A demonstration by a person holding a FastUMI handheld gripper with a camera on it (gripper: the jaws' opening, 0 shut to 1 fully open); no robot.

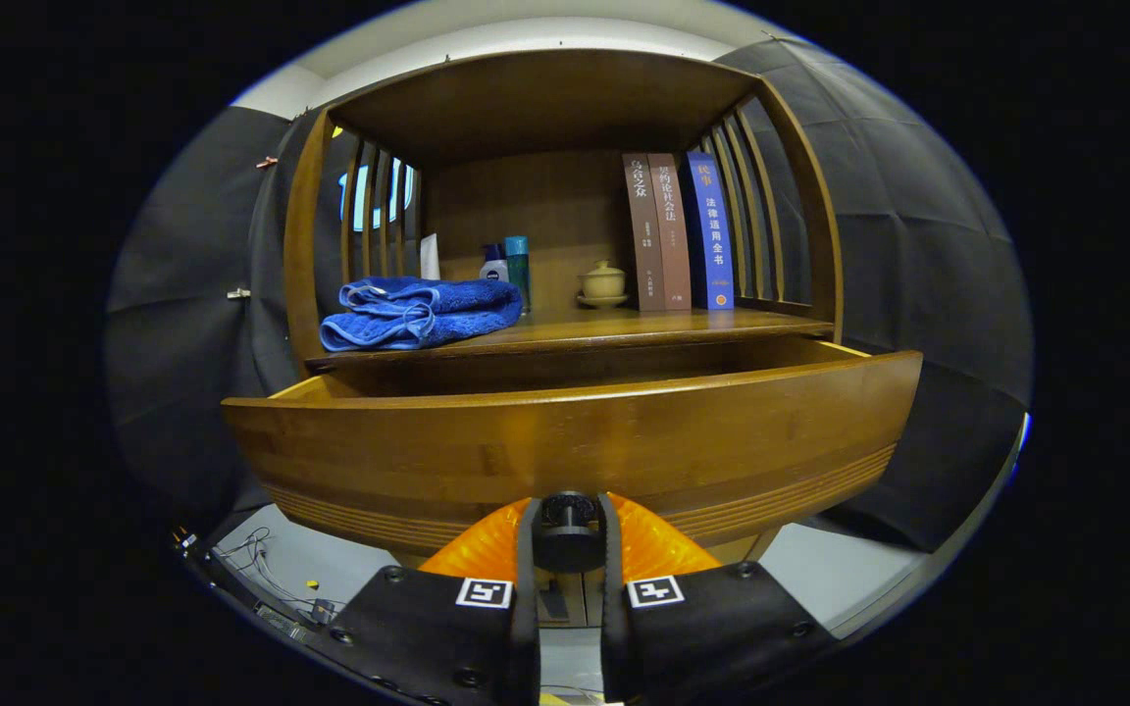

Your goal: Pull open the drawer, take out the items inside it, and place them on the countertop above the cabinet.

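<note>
Open-fronted brown wooden cabinet point(565, 118) stands beyond the gripper, its countertop shelf point(624, 328) above and behind the drawer. Wide wooden drawer point(575, 441) is pulled out toward the gripper, front panel running crosswise just ahead of the fingers; interior hidden behind that panel, contents cannot be told. Folded blue towel point(418, 312) lies on the countertop, up and left. Small round dark knob point(568, 525) sits between the fingers; gripper point(568, 534) clamped on it
</note>
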